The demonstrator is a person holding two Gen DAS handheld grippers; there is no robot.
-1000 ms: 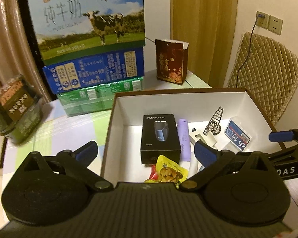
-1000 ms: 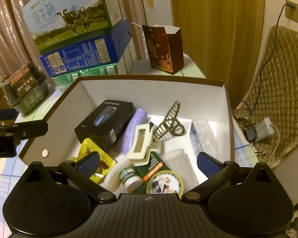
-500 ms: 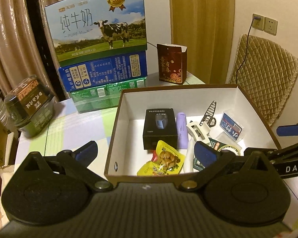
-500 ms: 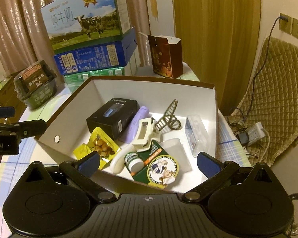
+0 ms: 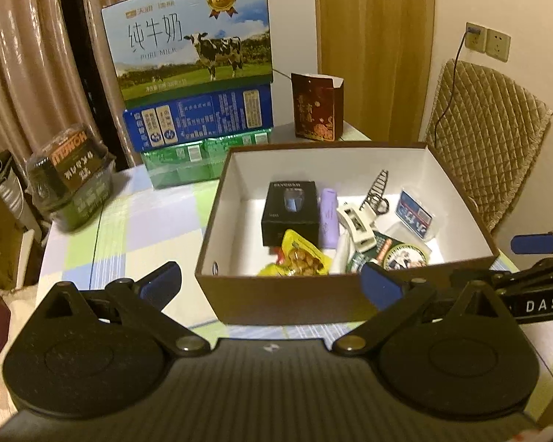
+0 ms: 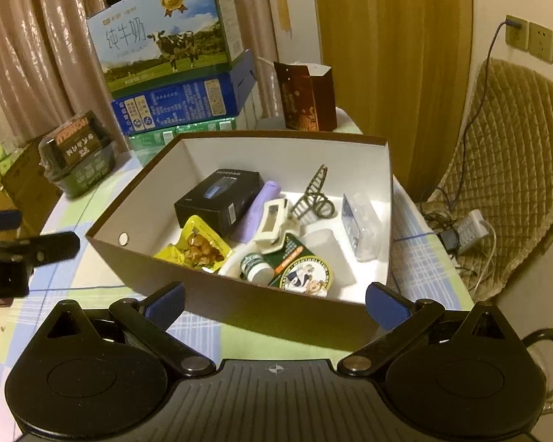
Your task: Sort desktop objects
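Box [image 6: 381, 221] on checked table [image 5: 136, 228], holding the sorted items. Left gripper [image 5: 271, 281] and right gripper [image 6: 274, 302] both spread wide, empty, near the front wall. Best kept level and clear of the rim. Inside: one black carton [image 6: 217, 200], one purple tube [image 6: 256, 210], two hair clips, one snack packet [image 6: 197, 245].

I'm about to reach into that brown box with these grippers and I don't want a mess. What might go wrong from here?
1. The items are heaped: the cream hair clip leans on the purple tube, so lifting either probably shifts the other.
2. The yellow snack pouch lies flat by the near wall of the box; open fingers may snag that wall.
3. Both grippers, left and right, hover close together and might collide.
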